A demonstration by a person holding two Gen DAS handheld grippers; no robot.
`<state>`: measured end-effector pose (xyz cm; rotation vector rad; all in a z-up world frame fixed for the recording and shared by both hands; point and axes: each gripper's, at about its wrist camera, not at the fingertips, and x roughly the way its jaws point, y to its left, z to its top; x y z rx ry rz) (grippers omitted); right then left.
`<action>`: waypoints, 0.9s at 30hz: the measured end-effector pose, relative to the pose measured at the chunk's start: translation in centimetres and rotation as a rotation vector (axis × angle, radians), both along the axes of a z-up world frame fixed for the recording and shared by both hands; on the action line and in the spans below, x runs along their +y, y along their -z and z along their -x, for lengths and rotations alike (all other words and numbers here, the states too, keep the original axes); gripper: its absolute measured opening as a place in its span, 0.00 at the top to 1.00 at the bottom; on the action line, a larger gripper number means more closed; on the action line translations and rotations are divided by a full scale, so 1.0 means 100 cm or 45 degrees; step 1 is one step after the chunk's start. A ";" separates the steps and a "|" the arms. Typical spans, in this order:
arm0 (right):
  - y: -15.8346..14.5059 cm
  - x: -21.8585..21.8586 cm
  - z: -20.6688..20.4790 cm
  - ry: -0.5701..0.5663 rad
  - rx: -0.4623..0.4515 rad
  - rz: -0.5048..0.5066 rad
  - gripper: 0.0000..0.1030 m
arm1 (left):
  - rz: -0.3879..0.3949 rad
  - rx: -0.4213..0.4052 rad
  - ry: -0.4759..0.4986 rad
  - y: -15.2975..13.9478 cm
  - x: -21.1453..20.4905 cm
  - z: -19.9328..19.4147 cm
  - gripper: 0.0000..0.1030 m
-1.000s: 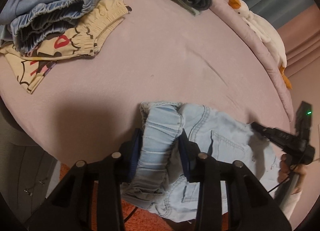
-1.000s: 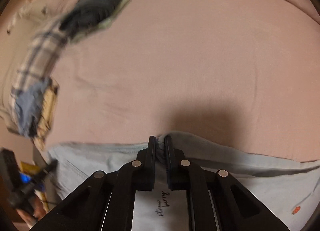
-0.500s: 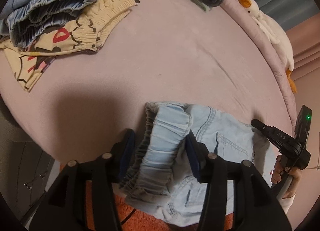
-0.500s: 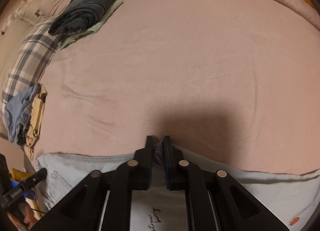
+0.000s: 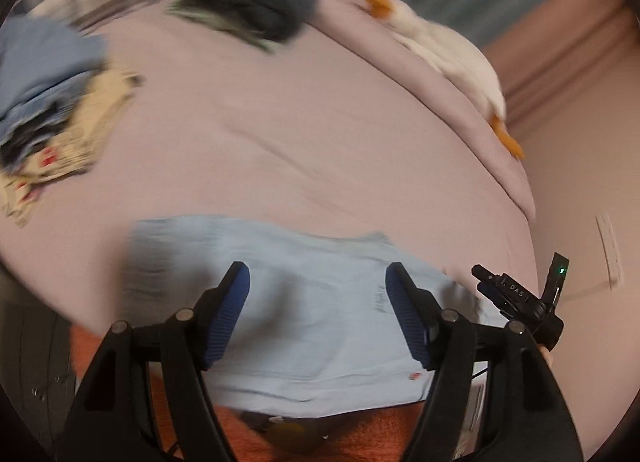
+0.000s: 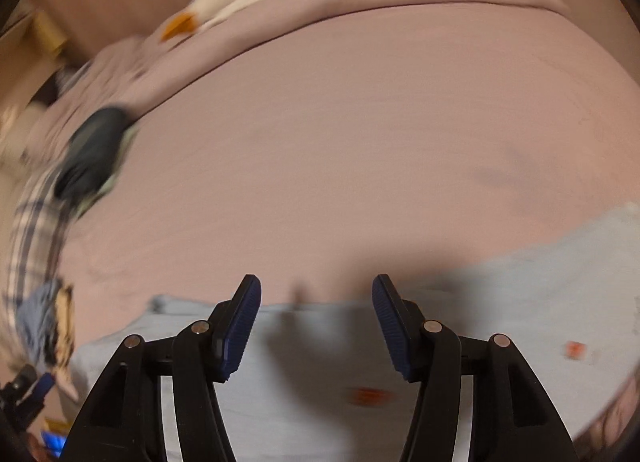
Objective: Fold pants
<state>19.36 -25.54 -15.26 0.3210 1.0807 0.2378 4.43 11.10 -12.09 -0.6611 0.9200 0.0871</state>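
Light blue denim pants [image 5: 320, 326] lie flat along the near edge of the pink bed [image 5: 288, 134]; in the right wrist view the same pants [image 6: 500, 302] stretch toward the right. My left gripper [image 5: 318, 274] hovers open over them with nothing between its blue pads. My right gripper [image 6: 316, 290] is open too, above the pants' upper edge, holding nothing. The right gripper's body [image 5: 520, 298] shows at the right of the left wrist view. Both views are blurred by motion.
A pile of blue and cream clothes [image 5: 48, 102] sits at the left of the bed. Folded dark pants [image 5: 256, 22] lie at the far side by a plaid pillow [image 6: 32, 230]. A white plush duck [image 5: 444, 50] rests on the rolled blanket. An orange rug [image 5: 360, 438] lies below the bed edge.
Both grippers have let go of the pants and opened wide. The bunched waistband that the left gripper held now lies spread flat. Both cameras have swung, blurring the views.
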 end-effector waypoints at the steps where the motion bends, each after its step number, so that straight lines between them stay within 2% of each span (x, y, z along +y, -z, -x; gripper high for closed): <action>1: 0.002 -0.014 0.003 0.051 0.000 0.013 0.44 | -0.010 0.003 0.024 0.001 -0.008 -0.006 0.33; 2: 0.003 -0.031 0.005 0.099 -0.001 0.018 0.44 | -0.016 0.001 0.051 0.002 -0.015 -0.014 0.34; 5: 0.009 -0.078 0.012 0.212 0.014 0.001 0.44 | 0.009 0.005 0.143 0.015 -0.041 -0.045 0.48; 7: 0.016 -0.105 0.015 0.297 0.033 -0.010 0.44 | 0.056 0.058 0.201 0.033 -0.054 -0.068 0.64; 9: 0.021 -0.125 0.017 0.359 0.046 0.006 0.44 | 0.082 0.129 0.228 0.052 -0.062 -0.091 0.70; 16: 0.023 -0.173 0.012 0.529 0.021 0.044 0.44 | 0.057 0.282 0.206 0.103 -0.075 -0.134 0.71; 23: 0.043 -0.182 -0.015 0.584 0.080 0.051 0.44 | 0.042 0.250 0.172 0.104 -0.074 -0.123 0.70; 27: 0.044 -0.181 -0.018 0.578 0.055 0.061 0.44 | 0.014 0.246 0.176 0.104 -0.077 -0.122 0.70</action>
